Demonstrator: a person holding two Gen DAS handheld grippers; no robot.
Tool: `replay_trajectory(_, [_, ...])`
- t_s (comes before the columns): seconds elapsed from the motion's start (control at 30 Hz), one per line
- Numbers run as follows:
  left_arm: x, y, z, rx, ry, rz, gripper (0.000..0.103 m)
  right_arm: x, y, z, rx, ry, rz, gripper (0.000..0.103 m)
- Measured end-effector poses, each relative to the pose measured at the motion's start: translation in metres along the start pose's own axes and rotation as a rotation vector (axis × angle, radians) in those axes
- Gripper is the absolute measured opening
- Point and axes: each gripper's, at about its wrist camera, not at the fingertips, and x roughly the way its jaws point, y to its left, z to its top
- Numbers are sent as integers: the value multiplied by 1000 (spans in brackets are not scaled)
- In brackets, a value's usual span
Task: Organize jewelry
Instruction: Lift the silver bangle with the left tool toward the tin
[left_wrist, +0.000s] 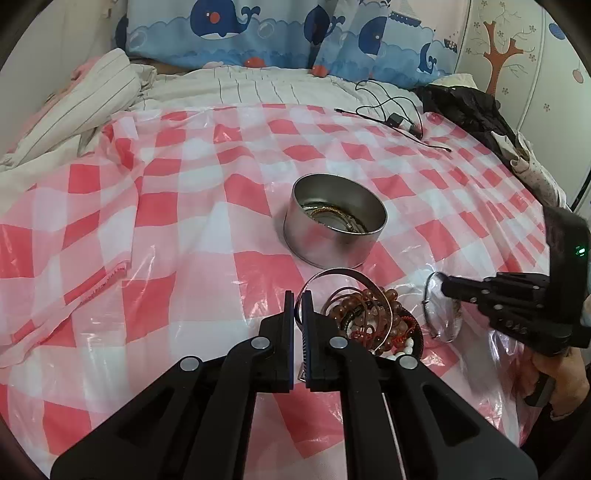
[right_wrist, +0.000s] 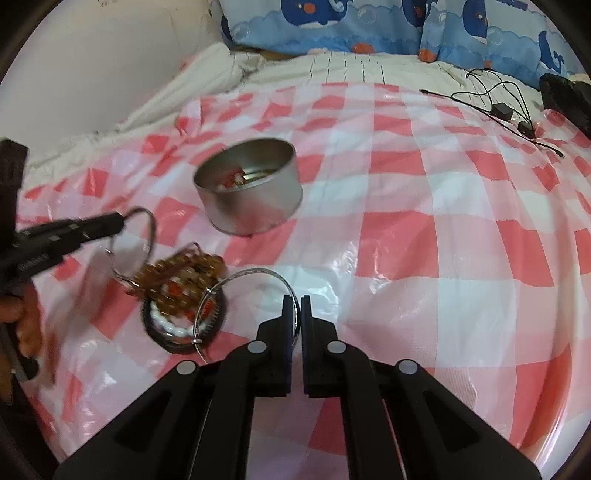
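Pink-and-white sheet: glossy checked plastic spread over the bed, creased at the left, carrying everything you work with.
Striped bedding: bunched at the far left edge of the sheet.
Left gripper: your fingers are pressed together on a slim bangle, pinching its rim at one spot. The rest of the hoop arcs out to the right, over the near edge of the heap.
Metal tin: round, lidless and upright near the middle of the sheet, just beyond your left fingertips. Some jewelry already lies coiled on its bottom.
Jewelry heap: amber-brown bead bracelets, copper-coloured wire hoops, a string of white beads and a black ring, tangled together. It sits on the sheet in front of the tin, between your two grippers.
Black cable: loose, with a small plug block, at the far side of the sheet and well apart from the tin.
Right gripper: your fingers are clamped on a silver bangle, its band caught between the pads. The hoop stands out to the left, overlapping the black ring in the right wrist view.
Dark garment: crumpled at the far right edge of the bed.
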Motion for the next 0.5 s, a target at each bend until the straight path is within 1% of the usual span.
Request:
replay_trajectory(0.07, [1, 1, 0, -1, 2, 2, 3, -7, -1, 2, 14, -25, 24, 5])
replay_trajectory(0.13, [3, 1, 0, -1, 4, 1, 3, -9, -3, 4, 23, -34, 28, 5])
replay_trajectory(0.37, [5, -4, 2, 8, 5, -2, 3, -10, -2, 5, 26, -44, 34, 5])
replay_trajectory(0.5, [5, -9, 4, 25, -3, 8, 3, -8, -1, 10, 34, -52, 51, 5])
